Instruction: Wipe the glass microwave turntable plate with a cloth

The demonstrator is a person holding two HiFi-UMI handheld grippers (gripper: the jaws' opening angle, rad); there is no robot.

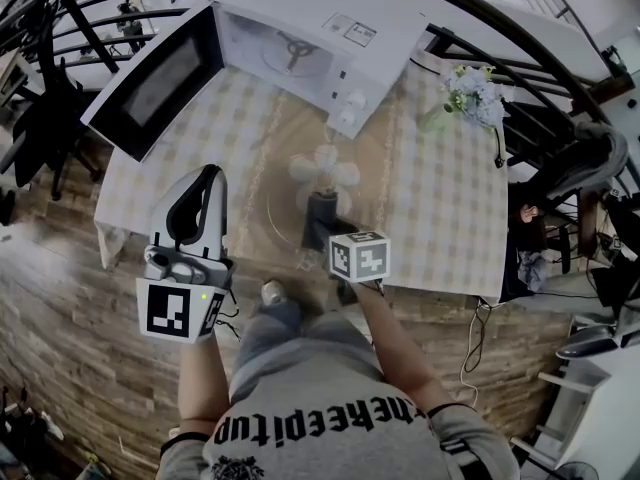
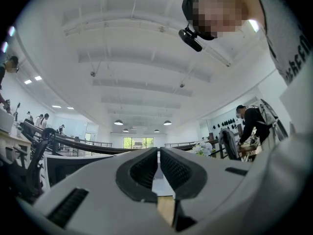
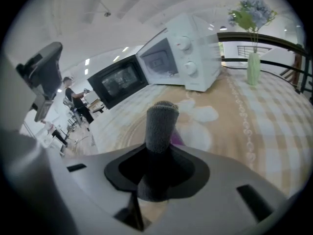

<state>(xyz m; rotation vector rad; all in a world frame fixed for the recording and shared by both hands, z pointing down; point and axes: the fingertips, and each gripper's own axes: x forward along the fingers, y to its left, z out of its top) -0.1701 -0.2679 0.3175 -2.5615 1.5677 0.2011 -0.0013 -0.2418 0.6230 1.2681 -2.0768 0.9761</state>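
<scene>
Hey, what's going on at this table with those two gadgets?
A person holds a gripper in each hand. The right gripper is clamped on a rolled dark cloth, over the glass turntable plate that lies on the table before the open microwave. The left gripper points upward at the side, jaws together, empty. Whether the cloth touches the glass is unclear.

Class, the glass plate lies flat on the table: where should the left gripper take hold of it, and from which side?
Probably the rim at its left edge, coming in low from the left. The glass plate lies flat, so only its thin rim offers a pinch, and the right gripper with the cloth fills its middle.
</scene>
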